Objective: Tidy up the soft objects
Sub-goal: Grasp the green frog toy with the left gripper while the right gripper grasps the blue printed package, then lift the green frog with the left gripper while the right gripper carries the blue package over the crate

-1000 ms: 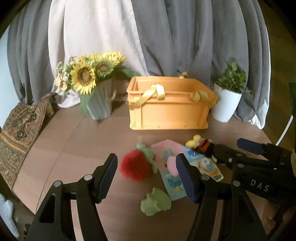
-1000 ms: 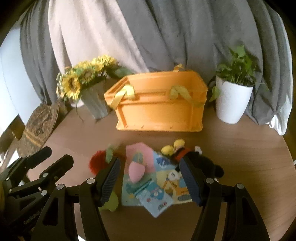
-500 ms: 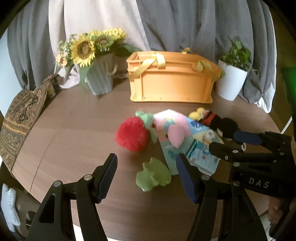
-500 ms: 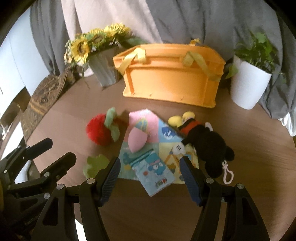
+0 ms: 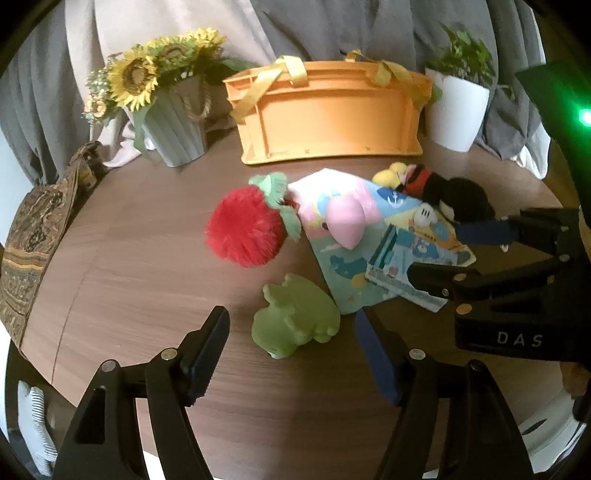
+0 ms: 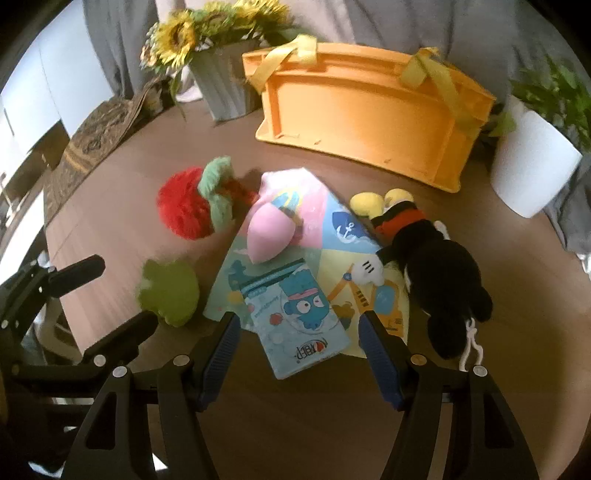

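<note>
The left gripper (image 5: 291,354) hangs above the brown wooden surface (image 5: 147,258) with its fingers spread wide and nothing between them; a green frog toy (image 5: 295,319) lies on the surface just ahead of the gap. The right gripper (image 6: 301,350) is likewise spread and holds nothing, and the near end of a blue tissue pack (image 6: 295,314) lies between its fingertips.

The soft things sit in a cluster in the middle of the surface. A fluffy red ball (image 5: 245,225) with green leaves lies left of a colourful cloth (image 6: 340,236), touching its edge. A pink egg-shaped sponge (image 6: 267,234) rests on the cloth, and the tissue pack overlaps the cloth's near edge. A black mouse plush (image 6: 439,269) with yellow shoes lies along the cloth's right side, one white glove on the cloth and a white cord at its near end.

Behind the cluster stands an orange crate (image 5: 328,118) with yellow strap handles. To its left is a grey ribbed pot of sunflowers (image 5: 173,122), to its right a white pot with a green plant (image 5: 456,107). A patterned cloth (image 5: 33,236) hangs over the left edge of the surface, and grey curtains (image 5: 351,26) hang at the back.
</note>
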Tool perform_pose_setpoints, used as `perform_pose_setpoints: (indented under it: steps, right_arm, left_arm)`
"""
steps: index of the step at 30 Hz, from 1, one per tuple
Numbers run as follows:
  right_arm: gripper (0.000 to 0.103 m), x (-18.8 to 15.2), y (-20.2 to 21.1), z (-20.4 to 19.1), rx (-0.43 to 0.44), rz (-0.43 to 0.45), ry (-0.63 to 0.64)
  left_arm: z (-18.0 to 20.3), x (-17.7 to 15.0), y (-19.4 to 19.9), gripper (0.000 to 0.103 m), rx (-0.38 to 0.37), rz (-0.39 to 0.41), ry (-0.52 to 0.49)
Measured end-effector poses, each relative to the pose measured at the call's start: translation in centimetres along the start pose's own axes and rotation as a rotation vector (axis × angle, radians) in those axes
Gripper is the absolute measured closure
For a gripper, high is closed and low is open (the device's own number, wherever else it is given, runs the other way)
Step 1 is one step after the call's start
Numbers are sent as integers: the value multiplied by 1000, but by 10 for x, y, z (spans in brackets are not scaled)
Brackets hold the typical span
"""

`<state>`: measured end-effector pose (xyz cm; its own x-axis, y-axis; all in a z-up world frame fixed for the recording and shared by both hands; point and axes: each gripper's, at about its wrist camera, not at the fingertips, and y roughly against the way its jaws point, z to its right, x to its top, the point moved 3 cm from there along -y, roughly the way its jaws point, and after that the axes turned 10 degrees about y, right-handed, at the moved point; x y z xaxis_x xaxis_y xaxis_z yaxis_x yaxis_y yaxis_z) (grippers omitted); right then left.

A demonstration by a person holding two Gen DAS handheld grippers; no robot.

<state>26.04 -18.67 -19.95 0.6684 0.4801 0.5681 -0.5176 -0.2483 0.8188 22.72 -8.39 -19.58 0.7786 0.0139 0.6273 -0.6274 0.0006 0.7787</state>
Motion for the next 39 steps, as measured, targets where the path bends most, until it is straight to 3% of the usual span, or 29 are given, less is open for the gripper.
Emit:
perform_pose_setpoints:
  steps: [10, 19, 23, 39]
  right_arm:
    - [35, 0, -24, -4, 25, -47, 82]
    - [35, 1, -37, -2, 31, -59, 82]
    - [36, 1, -37, -4, 23, -50, 82]
    - [42, 1, -25, -4, 0, -3, 9]
  left_arm:
    - [4, -4, -25, 29, -6, -26, -56]
    - [6, -4, -41, 30, -14, -34, -76]
    - [2, -4, -42, 42, -14, -25, -59]
    - [-14, 6, -27, 43, -58, 1, 61]
